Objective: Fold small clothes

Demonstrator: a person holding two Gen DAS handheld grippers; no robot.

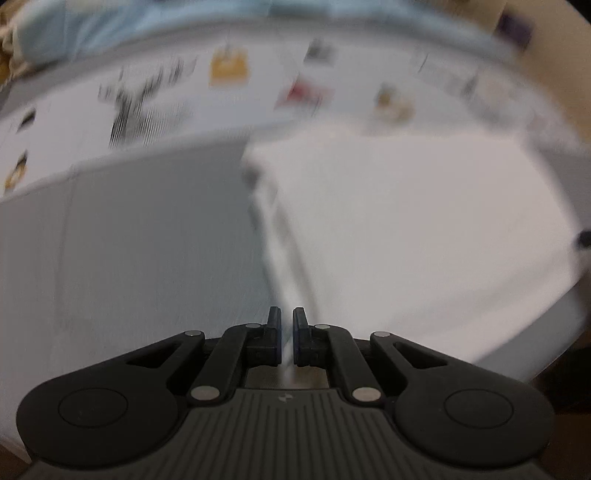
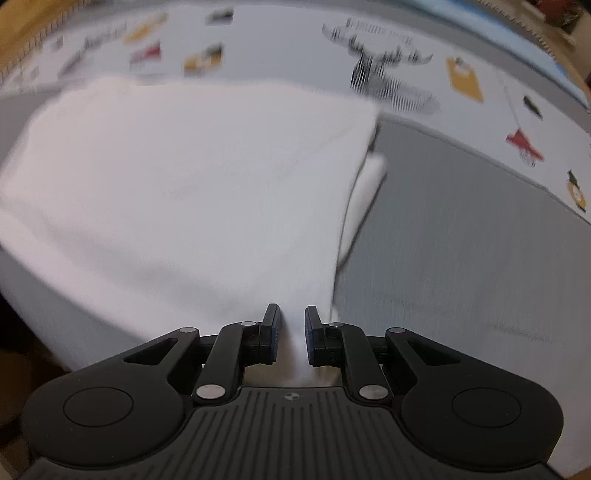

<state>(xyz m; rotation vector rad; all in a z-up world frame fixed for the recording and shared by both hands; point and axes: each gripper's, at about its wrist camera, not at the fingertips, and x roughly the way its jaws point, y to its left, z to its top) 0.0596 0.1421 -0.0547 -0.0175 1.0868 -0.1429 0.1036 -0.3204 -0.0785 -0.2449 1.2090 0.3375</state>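
Note:
A white garment (image 1: 406, 229) lies spread on a grey table surface (image 1: 147, 240). In the left wrist view my left gripper (image 1: 287, 325) is nearly closed, with the garment's left edge pinched between its fingers. In the right wrist view the same white garment (image 2: 192, 184) fills the left and middle, and my right gripper (image 2: 291, 325) is narrowed on its near right edge, with cloth between the fingers. Both views are motion-blurred.
A white mat with printed pictures (image 1: 229, 66) runs along the far side of the table and also shows in the right wrist view (image 2: 388, 70). Pale blue fabric (image 1: 92, 26) lies beyond it. The table's near edge (image 2: 37, 295) is at the left.

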